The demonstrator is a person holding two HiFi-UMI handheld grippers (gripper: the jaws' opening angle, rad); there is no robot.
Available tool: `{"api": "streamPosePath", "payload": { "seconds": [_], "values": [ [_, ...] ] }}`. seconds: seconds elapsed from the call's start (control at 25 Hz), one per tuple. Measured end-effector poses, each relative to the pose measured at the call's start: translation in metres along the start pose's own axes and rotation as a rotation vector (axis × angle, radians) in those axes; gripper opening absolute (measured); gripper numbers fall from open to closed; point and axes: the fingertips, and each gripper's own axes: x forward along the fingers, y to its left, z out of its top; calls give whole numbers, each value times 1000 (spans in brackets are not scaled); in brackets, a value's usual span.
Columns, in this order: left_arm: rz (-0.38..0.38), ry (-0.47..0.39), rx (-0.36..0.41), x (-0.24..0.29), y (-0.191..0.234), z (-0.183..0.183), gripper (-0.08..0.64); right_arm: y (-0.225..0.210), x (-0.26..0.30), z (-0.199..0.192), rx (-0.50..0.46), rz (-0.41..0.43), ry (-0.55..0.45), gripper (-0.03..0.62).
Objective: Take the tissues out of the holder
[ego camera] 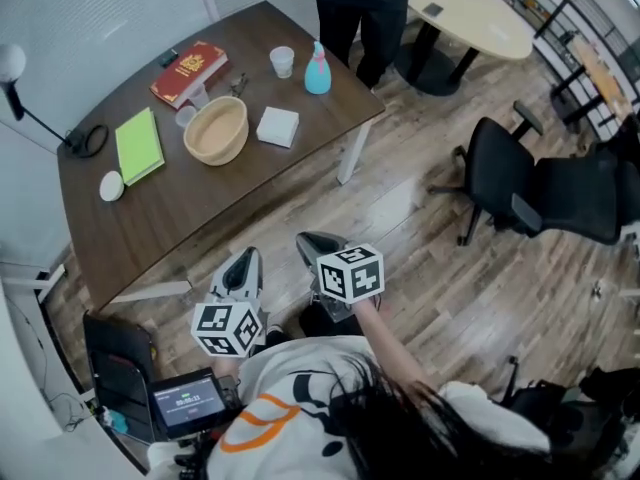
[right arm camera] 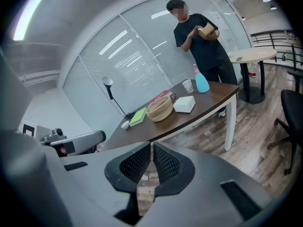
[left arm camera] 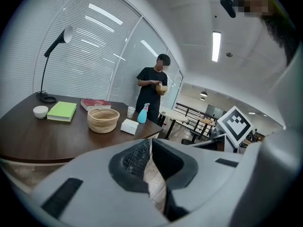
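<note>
A white square tissue pack (ego camera: pixel 278 126) lies on the brown table (ego camera: pixel 200 213), just right of a woven basket (ego camera: pixel 216 131). The basket looks empty from above. Both grippers hang over the wooden floor, well short of the table's near edge. My left gripper (ego camera: pixel 243 266) is shut with nothing between its pads. My right gripper (ego camera: pixel 318 247), beside it, is also shut and empty. In the left gripper view the basket (left arm camera: pixel 103 119) and pack (left arm camera: pixel 129 126) sit beyond the shut left gripper (left arm camera: pixel 150 148). The right gripper view shows the basket (right arm camera: pixel 159 109) and pack (right arm camera: pixel 184 104) far past the right gripper (right arm camera: pixel 151 157).
On the table also lie a red book (ego camera: pixel 188 72), a green notebook (ego camera: pixel 139 145), a cup (ego camera: pixel 282 61), a blue spray bottle (ego camera: pixel 317 71), a small white bowl (ego camera: pixel 111 185) and a lamp base (ego camera: pixel 88 140). A person (ego camera: pixel 360 8) stands behind it. Black office chairs (ego camera: pixel 560 193) stand at the right.
</note>
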Motion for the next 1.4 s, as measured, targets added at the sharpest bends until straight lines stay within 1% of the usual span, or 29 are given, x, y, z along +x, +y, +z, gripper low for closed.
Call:
{"api": "streamPosePath", "payload": {
  "seconds": [0.24,0.44,0.72,0.92,1.12,1.4],
  "values": [
    [10,-21,-3,-40,15,-4,8,37,1,-10,-12,17,-17,30],
    [11,-21,-16,-75,35,-14,8,76,7,-28,-37,11,-15,31],
    [-39,-20,-20,-114,47,-28,8,126,3,-61,-58,-6,-17,31],
    [-88,-16,-6,-132,41,-38,8,144,-9,-81,-56,-30,-36,31],
    [-124,8,10,-146,35,-52,8,157,-25,-93,-46,-60,-75,31],
    [-174,3,38,-156,23,-57,8,166,-42,-101,-64,-99,-116,31]
  ]
}}
